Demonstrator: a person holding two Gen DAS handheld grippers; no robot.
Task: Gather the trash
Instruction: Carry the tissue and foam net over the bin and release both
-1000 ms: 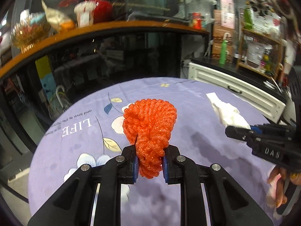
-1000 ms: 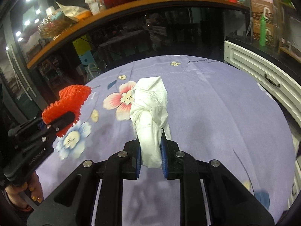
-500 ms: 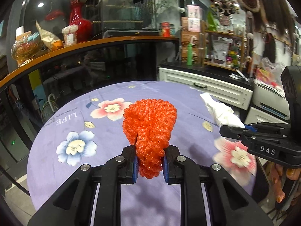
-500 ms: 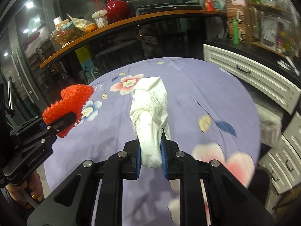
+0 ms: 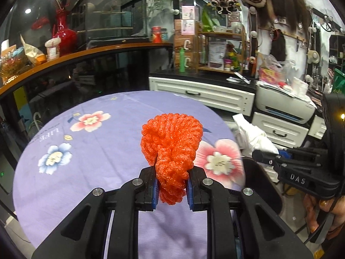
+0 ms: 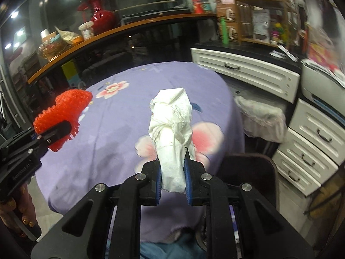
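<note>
My left gripper is shut on an orange foam net, held up over the round table's purple flowered cloth. A crumpled white tissue stands up between the blue pads of my right gripper, which is shut on it. In the left wrist view the right gripper shows at the right with the tissue sticking out of it. In the right wrist view the left gripper and its orange net are at the left.
A bin lined with a white bag stands beyond the table's right edge, by white drawers. A dark chair back sits close to the table's near right. A curved wooden counter with a red vase runs behind.
Both grippers have swung to the right across the table, still holding the net and the tissue. The table's right edge, the white drawers and the lined bin have come into view.
</note>
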